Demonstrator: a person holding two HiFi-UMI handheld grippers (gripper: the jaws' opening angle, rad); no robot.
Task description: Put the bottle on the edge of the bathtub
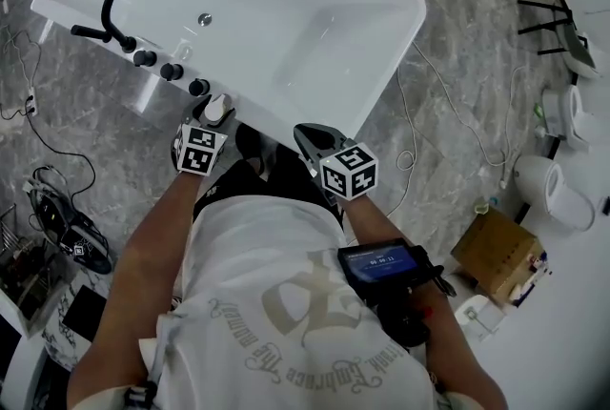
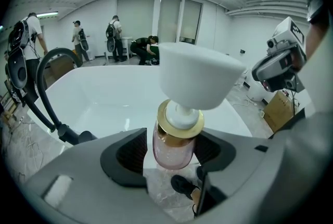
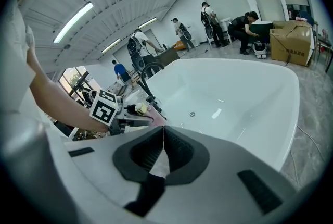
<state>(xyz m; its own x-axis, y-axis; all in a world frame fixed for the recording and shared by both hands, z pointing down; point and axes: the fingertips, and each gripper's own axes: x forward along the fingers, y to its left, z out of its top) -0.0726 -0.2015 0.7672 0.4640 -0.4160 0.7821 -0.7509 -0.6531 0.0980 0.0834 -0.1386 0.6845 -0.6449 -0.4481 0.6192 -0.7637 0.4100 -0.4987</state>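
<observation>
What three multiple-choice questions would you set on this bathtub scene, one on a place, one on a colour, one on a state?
1. Where is the bottle? A in the left gripper's jaws; B in the right gripper's jaws; C in neither.
2. What colour is the faucet? A gold; B black; C white.
3. How are the right gripper's jaws? A wide open; B on the bottle; C shut, empty.
Key: A, the left jaws clamp its pink body; B, it curves black over the white tub; C, they touch with nothing between.
</observation>
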